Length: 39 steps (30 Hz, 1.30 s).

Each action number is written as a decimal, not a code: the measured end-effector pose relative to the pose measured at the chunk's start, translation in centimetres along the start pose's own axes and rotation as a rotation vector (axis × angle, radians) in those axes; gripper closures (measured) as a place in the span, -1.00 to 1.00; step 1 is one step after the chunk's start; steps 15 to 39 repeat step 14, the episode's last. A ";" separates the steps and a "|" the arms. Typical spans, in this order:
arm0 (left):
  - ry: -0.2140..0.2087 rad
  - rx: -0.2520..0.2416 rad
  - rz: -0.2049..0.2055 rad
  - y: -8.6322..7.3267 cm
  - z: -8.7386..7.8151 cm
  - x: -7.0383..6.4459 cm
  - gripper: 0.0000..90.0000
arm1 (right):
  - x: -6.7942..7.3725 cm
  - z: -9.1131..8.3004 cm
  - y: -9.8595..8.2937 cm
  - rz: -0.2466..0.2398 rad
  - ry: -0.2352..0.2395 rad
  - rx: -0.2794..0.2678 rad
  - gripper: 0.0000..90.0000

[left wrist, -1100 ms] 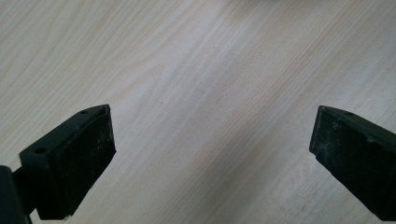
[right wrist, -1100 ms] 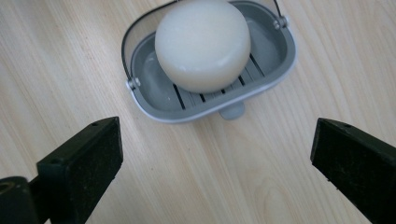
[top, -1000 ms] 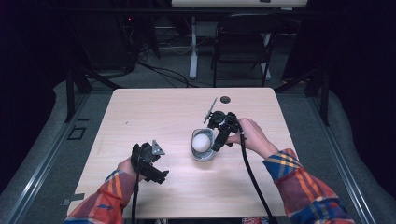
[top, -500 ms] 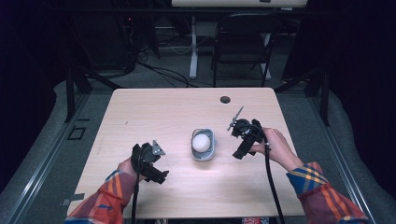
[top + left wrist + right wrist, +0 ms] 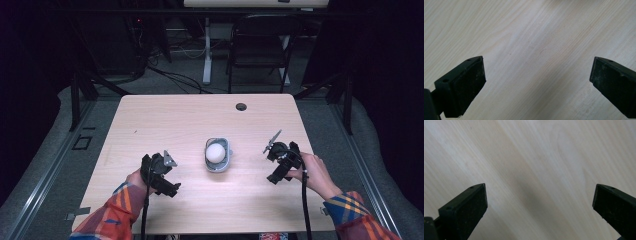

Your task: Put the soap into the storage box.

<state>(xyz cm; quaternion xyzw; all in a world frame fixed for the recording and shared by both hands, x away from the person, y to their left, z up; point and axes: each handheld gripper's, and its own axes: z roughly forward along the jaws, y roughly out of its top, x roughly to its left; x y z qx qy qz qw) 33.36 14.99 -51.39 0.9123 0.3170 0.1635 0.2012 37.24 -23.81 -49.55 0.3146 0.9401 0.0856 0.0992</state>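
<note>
A white egg-like ball (image 5: 216,152) rests in a small grey holder (image 5: 218,165) at the middle of the light wooden table (image 5: 190,120). My left gripper (image 5: 169,189) is low over the table's front left, held by a hand in a plaid sleeve, apart from the holder. In the left gripper view its jaws stand wide apart over bare wood, left gripper (image 5: 537,82) open. My right gripper (image 5: 275,178) is to the right of the holder, also apart from it. The right gripper (image 5: 540,205) has its jaws spread over bare wood with nothing between them.
A small dark grommet hole (image 5: 241,106) is near the table's far edge. Behind the table stand a dark folding chair (image 5: 257,45), a white desk leg (image 5: 206,50) and cables on the floor. Metal floor rails run along both sides.
My right gripper drew back from the ball and holder, moving right and toward the table's front. The ball stays in the holder. The left gripper has hardly moved.
</note>
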 end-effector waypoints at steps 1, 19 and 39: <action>0.000 0.000 0.000 0.0 0.0 0.0 -1.00 | 0.0 0.0 0.0 0.000 0.000 0.000 -1.00; -0.008 0.003 0.012 0.3 0.1 -0.2 -0.99 | 1.5 3.2 -3.5 0.012 -0.012 0.100 -0.80; -0.008 0.003 0.012 0.3 0.1 -0.2 -0.99 | 1.5 3.2 -3.5 0.012 -0.012 0.100 -0.80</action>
